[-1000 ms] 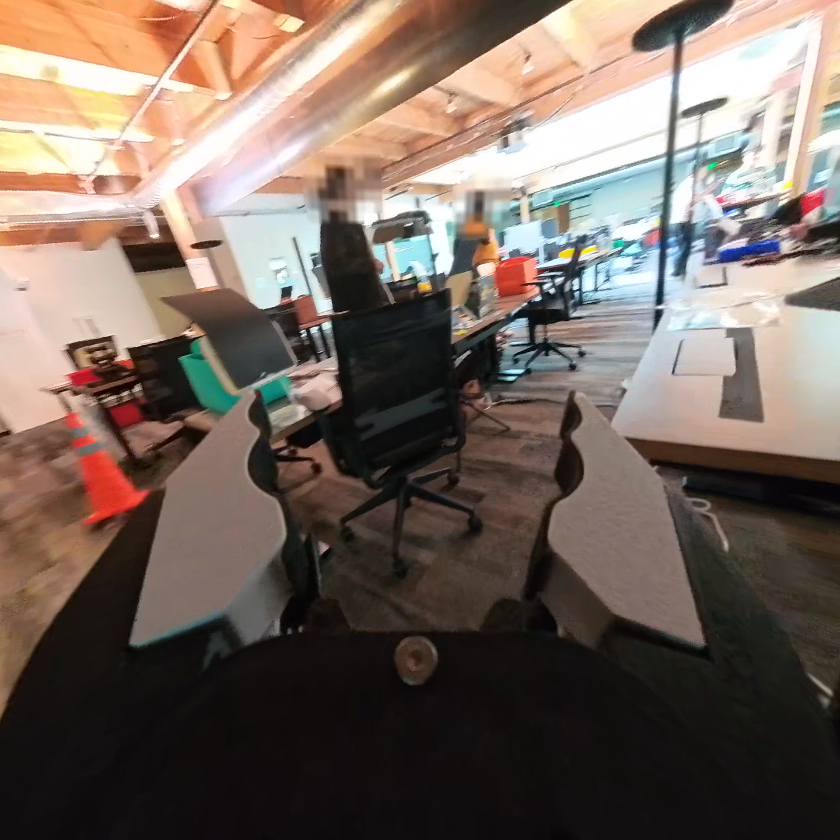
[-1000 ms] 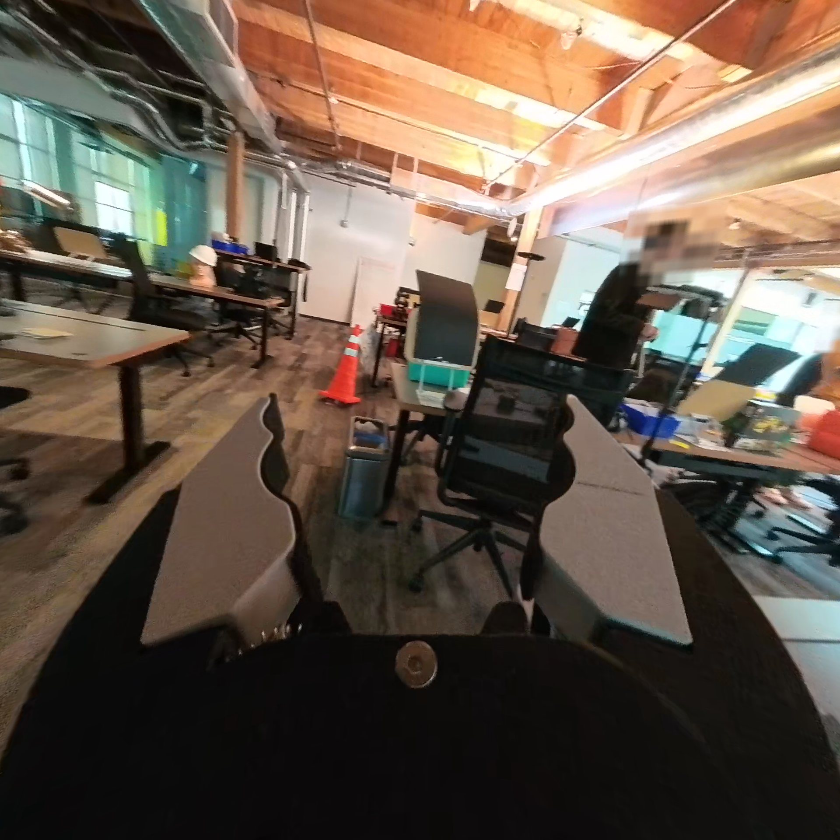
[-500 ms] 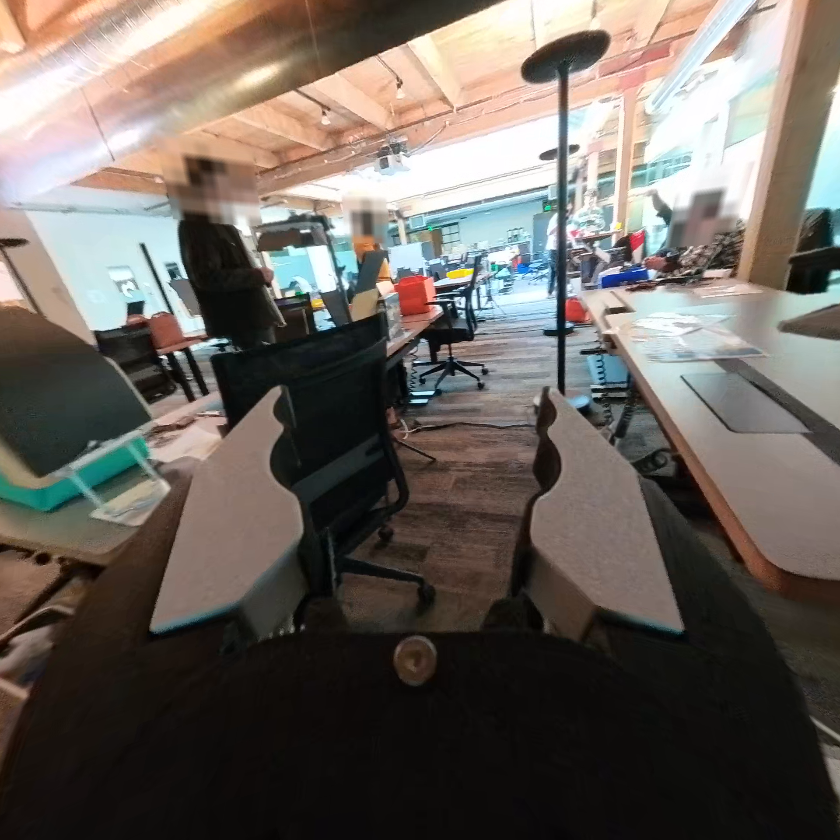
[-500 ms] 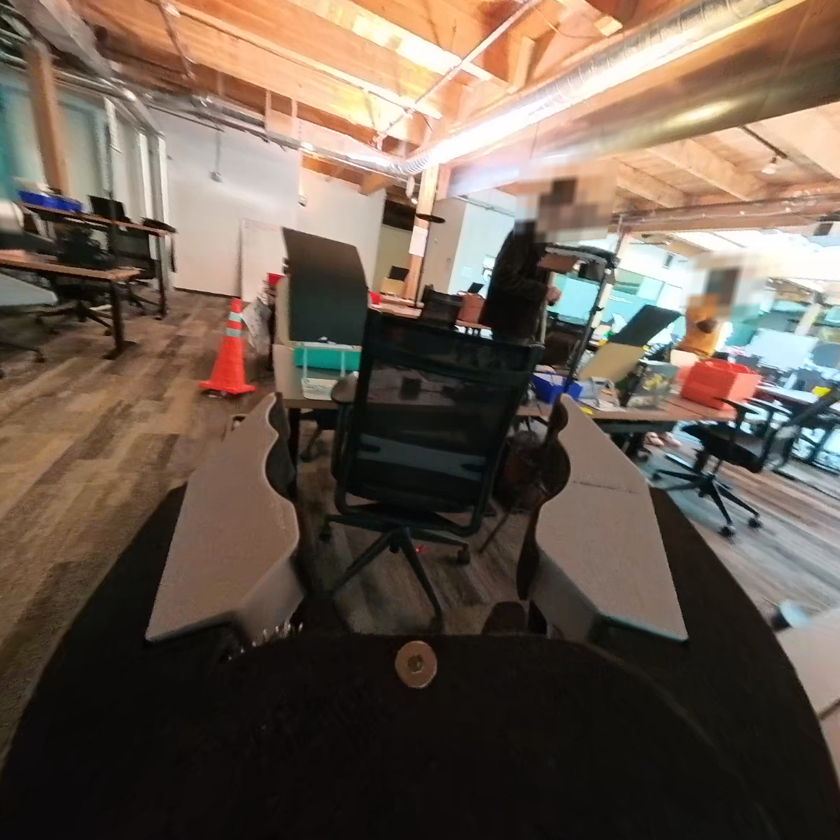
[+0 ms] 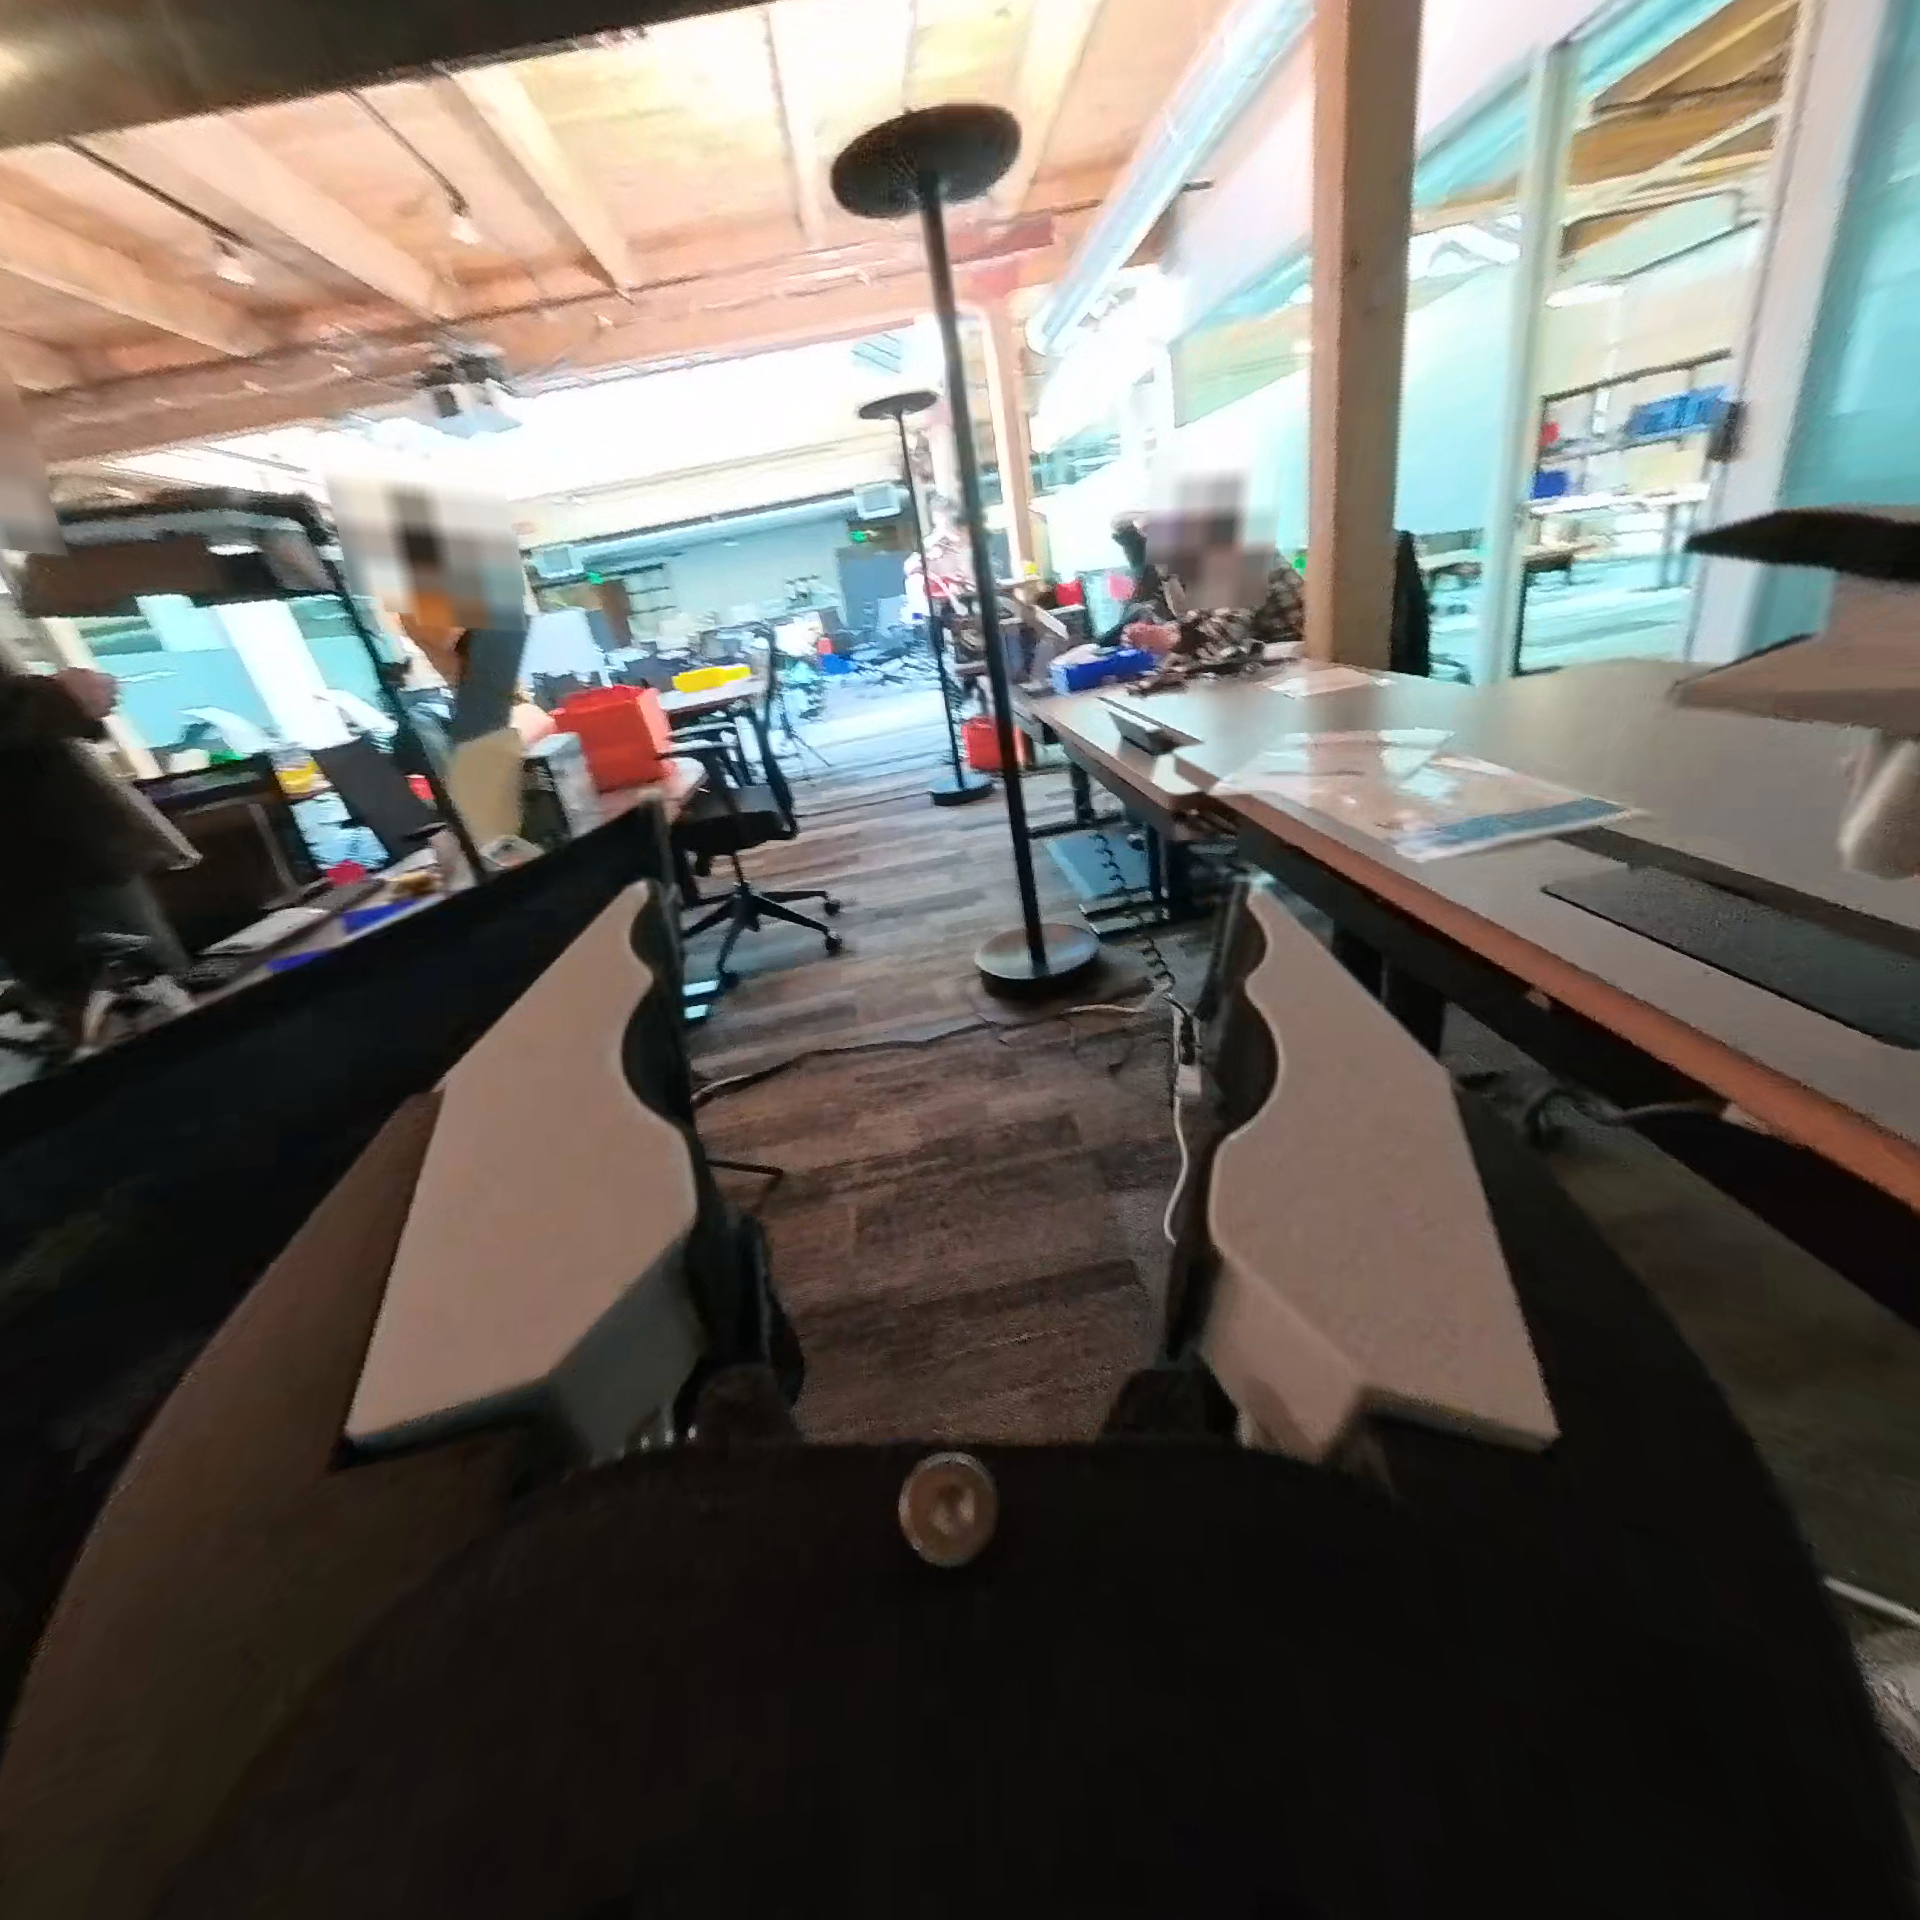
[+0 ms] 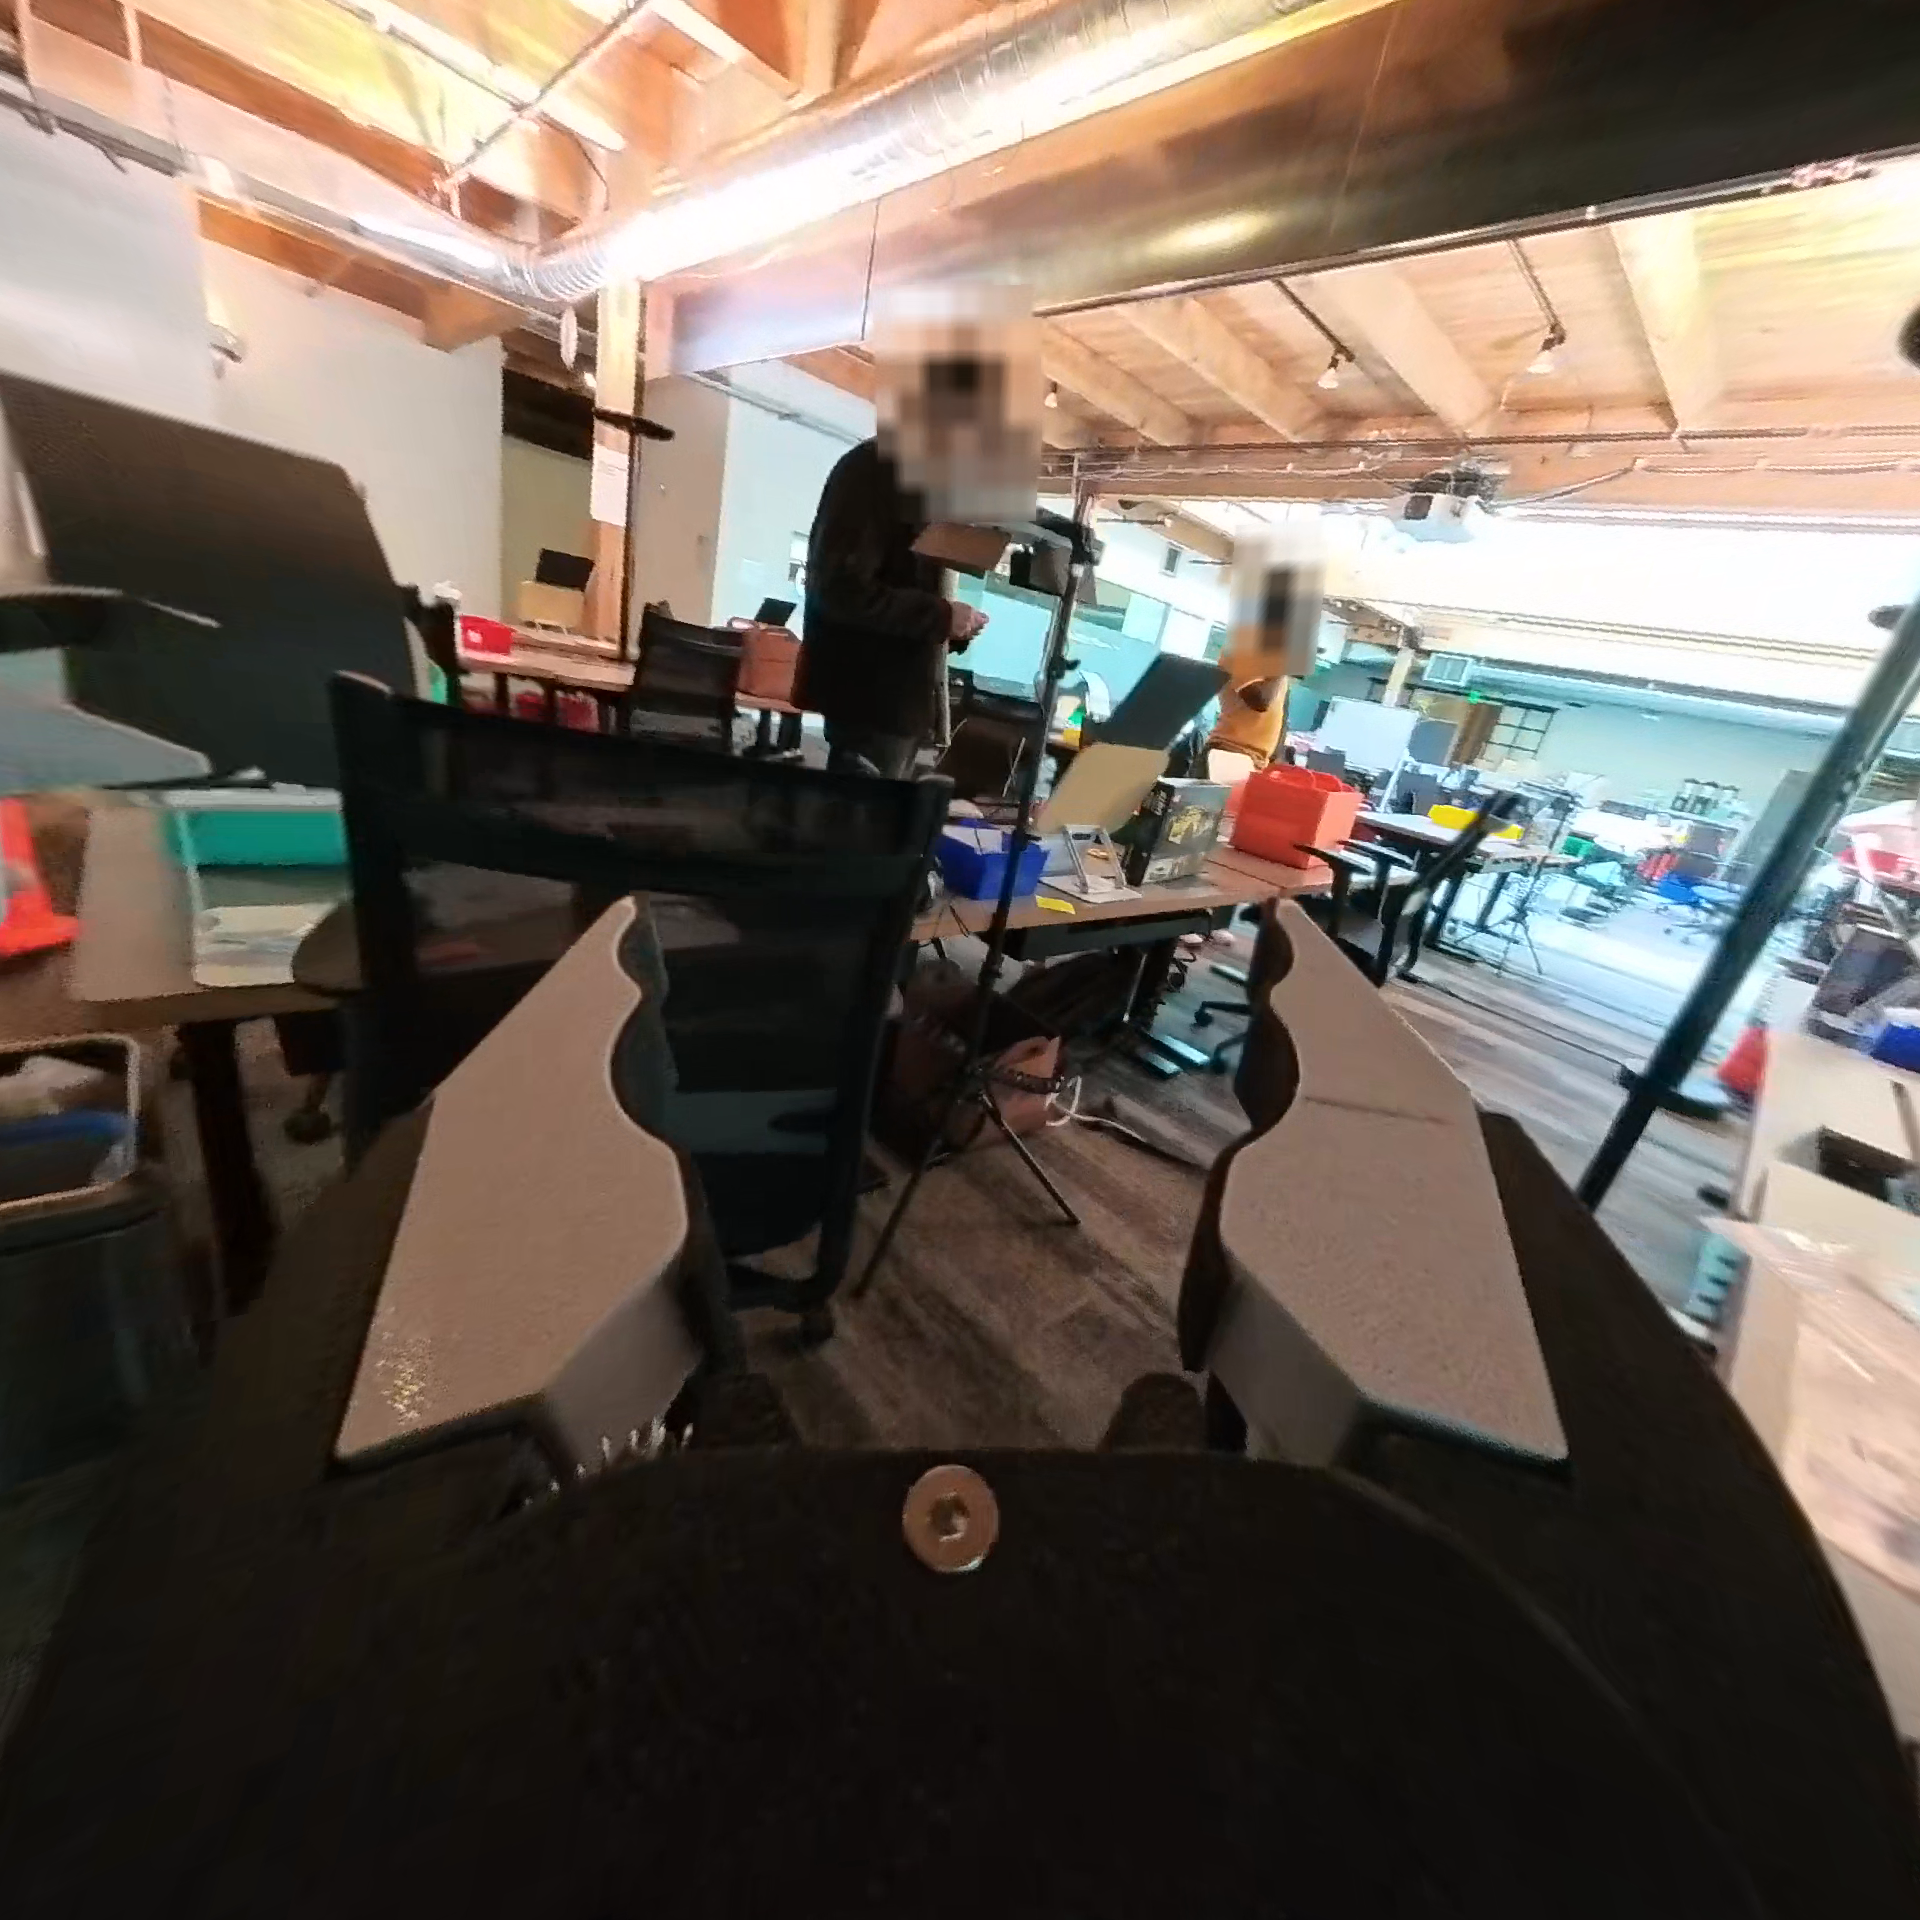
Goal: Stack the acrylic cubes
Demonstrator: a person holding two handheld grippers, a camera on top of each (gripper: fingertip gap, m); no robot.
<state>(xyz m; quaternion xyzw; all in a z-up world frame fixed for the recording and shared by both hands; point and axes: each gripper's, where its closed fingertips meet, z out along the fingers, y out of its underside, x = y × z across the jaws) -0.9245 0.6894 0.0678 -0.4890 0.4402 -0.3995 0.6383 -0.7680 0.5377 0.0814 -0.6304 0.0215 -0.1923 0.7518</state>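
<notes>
My left gripper (image 5: 940, 904) is open and holds nothing; it is held up in the air over a wood-look floor (image 5: 935, 1164) in an aisle. A black floor lamp (image 5: 1023, 935) stands ahead between its fingers, and a long grey table (image 5: 1558, 831) runs along the right. My right gripper (image 6: 951, 914) is open and holds nothing. It is held in the air facing a black mesh office chair (image 6: 644, 831) and a desk (image 6: 1143, 894) behind it.
A person in dark clothes (image 6: 873, 644) stands beyond the chair. Red boxes (image 6: 1299, 816), a blue bin (image 6: 992, 857) and a tripod stand (image 6: 997, 987) crowd the desk. Cables (image 5: 1174, 1039) lie on the floor. A wooden post (image 5: 1351, 364) stands at right.
Both grippers have swung to the right: the orange cone has left both views, the chair has slid left and the long table has come closer. Left jaws narrowed a little; both hold nothing.
</notes>
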